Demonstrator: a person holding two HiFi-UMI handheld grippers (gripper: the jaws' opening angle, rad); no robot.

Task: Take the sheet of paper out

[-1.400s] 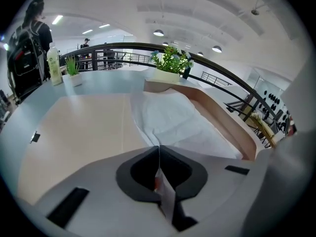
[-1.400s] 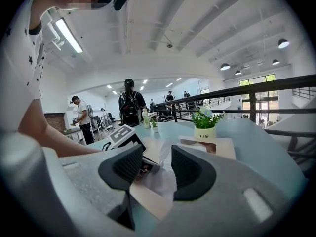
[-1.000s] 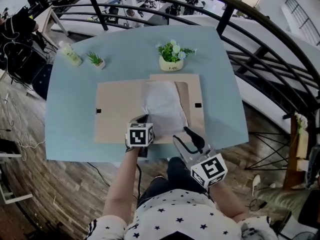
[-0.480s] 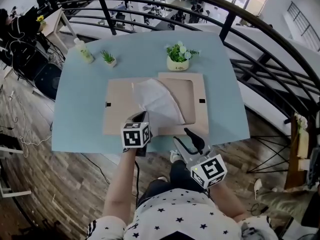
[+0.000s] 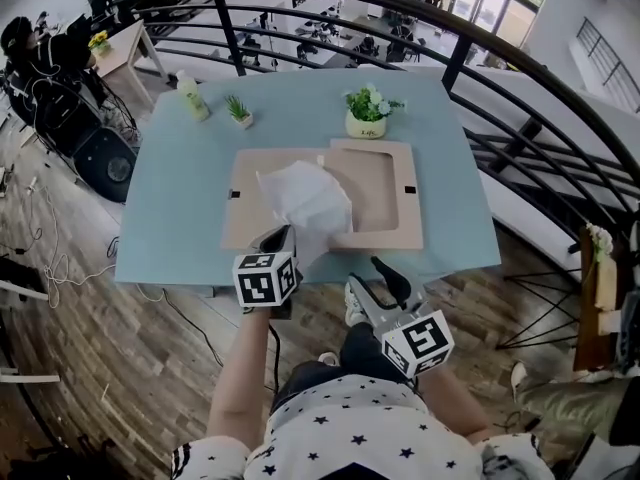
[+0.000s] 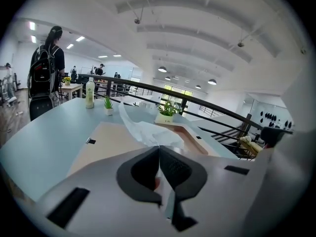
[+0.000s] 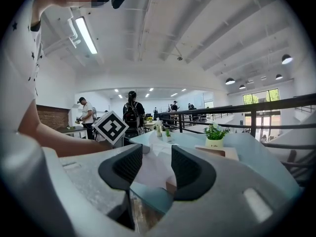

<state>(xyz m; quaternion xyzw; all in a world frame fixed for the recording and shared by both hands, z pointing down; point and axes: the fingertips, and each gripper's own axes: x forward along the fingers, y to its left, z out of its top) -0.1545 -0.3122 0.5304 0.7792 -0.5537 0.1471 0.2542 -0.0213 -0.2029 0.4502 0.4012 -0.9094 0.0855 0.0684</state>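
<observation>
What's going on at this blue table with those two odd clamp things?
A person works with a hand-held gripper in each hand. The left gripper has its jaws shut on the near edge of a white sheet of paper, which is crumpled and raised above an opened wooden picture frame lying flat on the blue table. The right gripper is open and empty, just off the table's near edge. A potted plant stands behind the frame.

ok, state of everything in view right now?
sheet of paper: pinched at its near edge, raised above the wooden frame
left gripper: shut on the sheet
right gripper: open, empty
wooden frame: lying flat on the table
flower pot: upright
bottle: upright
</observation>
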